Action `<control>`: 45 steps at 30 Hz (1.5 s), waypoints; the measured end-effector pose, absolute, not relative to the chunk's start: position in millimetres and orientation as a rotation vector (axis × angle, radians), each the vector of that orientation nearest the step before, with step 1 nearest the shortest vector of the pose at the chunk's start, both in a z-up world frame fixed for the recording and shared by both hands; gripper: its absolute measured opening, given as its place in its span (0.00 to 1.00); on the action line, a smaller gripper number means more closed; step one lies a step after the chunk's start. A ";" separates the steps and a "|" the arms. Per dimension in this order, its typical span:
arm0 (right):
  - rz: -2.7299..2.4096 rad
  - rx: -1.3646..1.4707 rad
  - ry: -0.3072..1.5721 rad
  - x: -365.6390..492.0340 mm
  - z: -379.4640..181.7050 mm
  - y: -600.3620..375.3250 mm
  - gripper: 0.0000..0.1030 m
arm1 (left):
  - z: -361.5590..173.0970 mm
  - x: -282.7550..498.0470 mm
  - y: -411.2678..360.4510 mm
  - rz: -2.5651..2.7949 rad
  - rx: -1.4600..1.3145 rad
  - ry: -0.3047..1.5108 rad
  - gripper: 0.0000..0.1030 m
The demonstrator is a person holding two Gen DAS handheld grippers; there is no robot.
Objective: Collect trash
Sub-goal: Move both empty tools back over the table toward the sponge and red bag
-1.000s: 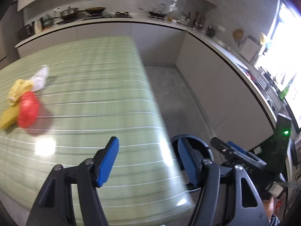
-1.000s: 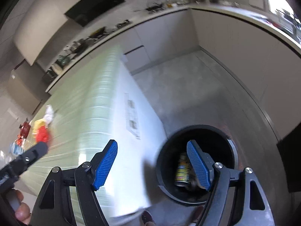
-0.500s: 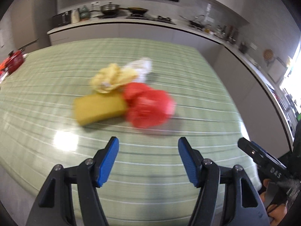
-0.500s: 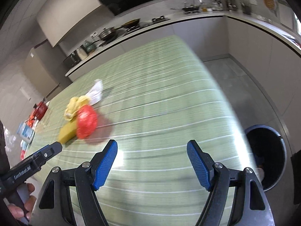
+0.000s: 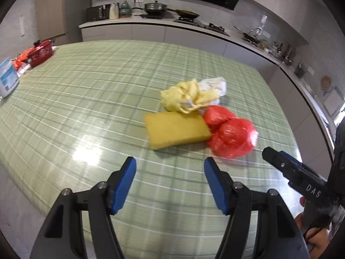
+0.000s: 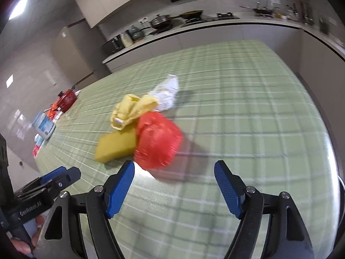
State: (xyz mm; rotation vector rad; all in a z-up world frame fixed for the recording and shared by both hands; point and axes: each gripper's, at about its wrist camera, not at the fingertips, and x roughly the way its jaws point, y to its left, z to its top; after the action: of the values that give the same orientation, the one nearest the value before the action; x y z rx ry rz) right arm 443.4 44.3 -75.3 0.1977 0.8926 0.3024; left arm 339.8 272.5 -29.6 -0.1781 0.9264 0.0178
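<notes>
A small heap of trash lies on the green checked tablecloth (image 5: 86, 99) (image 6: 248, 108). It holds a yellow sponge block (image 5: 175, 129) (image 6: 115, 145), a crumpled red plastic bag (image 5: 230, 136) (image 6: 158, 140), a yellow crumpled wrapper (image 5: 187, 96) (image 6: 131, 108) and a white tissue wad (image 5: 214, 86) (image 6: 167, 91). My left gripper (image 5: 169, 168) hovers open just short of the sponge, nothing between its fingers. My right gripper (image 6: 174, 170) is open too, with the red bag just beyond its left blue pad. Each gripper shows at the edge of the other's view.
A red pot (image 5: 41, 52) (image 6: 68, 99) and a white-blue container (image 5: 7, 76) (image 6: 44, 126) stand at the table's far left. A kitchen counter with pans (image 5: 155, 8) runs behind. The table's right edge (image 6: 327, 129) drops to the floor.
Both views have swung from the floor bin and the table's right edge onto the trash heap. The heap now sits closer and more central before both grippers. Jaw openings look unchanged.
</notes>
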 end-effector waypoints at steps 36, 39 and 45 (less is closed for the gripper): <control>0.112 0.139 0.953 459.3 -125.7 217.7 0.76 | -49.8 409.8 397.3 -0.141 -0.093 0.976 0.65; 0.083 0.165 0.947 458.3 -124.4 204.8 0.76 | -53.0 409.2 389.8 -0.166 -0.080 0.987 0.65; 0.028 0.176 0.940 453.2 -122.3 183.3 0.76 | -64.3 400.9 373.4 -0.183 -0.059 1.017 0.65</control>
State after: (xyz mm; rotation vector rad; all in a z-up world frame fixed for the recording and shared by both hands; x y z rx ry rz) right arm 453.2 183.3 -122.3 0.1755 0.9399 0.0283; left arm 400.9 373.4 -64.3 -0.0589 1.0171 -0.1831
